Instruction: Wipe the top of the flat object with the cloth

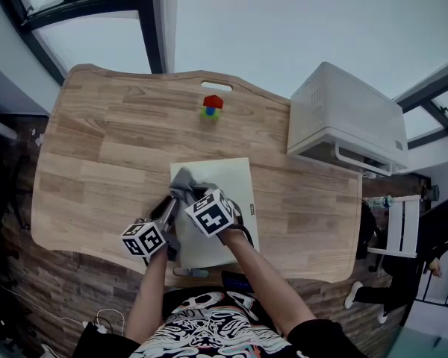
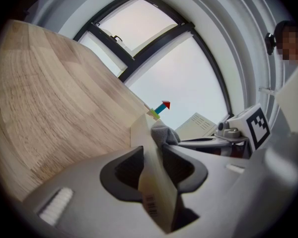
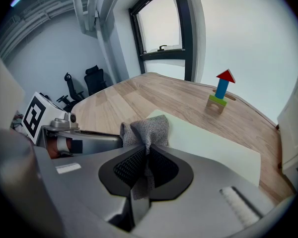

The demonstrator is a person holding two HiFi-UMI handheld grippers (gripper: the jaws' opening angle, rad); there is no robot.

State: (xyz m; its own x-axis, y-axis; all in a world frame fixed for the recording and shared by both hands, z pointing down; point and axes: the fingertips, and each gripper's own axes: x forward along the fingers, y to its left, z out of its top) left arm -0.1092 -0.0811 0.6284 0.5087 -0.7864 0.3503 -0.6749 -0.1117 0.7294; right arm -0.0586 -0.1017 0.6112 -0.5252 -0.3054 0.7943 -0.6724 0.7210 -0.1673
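Wooden table (image 1: 97, 140) under tall windows, with a white boxy appliance (image 1: 343, 114) at its right end and a small stack of coloured blocks (image 1: 211, 107) near the far edge. Just in front of the person lies the flat object (image 1: 228, 181), a pale cream panel resting on the tabletop with its long axis running from the person toward the blocks. The left gripper (image 1: 166, 213) is clamped on the panel's near left edge, the thin board sitting between its closed jaws as a steadying hold. The right gripper (image 1: 190, 195) has its jaws pinched on a grey cloth (image 1: 185, 181), whose bunched free end pokes out beyond the tips and sits at the panel's near left part, just beside the left gripper. From the cloth, nearly all the bare top lies ahead and to the right; wiping would likely run along that axis, with the cloth-bearing right gripper the nearer tool.
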